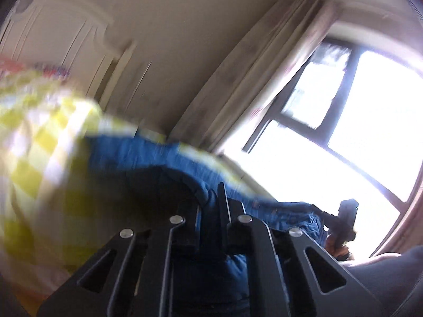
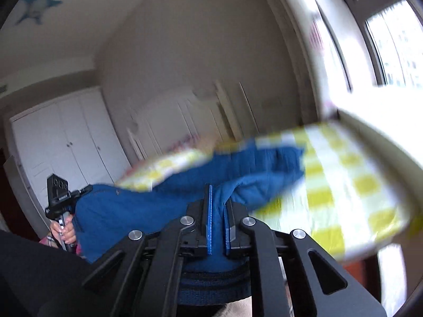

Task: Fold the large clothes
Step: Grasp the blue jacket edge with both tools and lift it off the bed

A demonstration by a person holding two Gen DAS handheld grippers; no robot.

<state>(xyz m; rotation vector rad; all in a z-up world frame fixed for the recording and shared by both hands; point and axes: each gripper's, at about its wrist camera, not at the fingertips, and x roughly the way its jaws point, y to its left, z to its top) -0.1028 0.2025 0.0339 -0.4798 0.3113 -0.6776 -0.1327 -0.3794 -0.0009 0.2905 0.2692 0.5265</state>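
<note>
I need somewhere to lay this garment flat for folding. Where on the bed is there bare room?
Bare checked bedcover lies right of the blue garment, toward the window. Crowded in the middle: the garment hangs bunched between the left gripper and right gripper, both shut on it. The picture is blurred.

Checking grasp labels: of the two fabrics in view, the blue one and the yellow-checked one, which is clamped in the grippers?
The blue garment. Both the right hand-held gripper and left hand-held gripper are shut on it; the yellow-checked cloth lies behind, ungripped.
</note>
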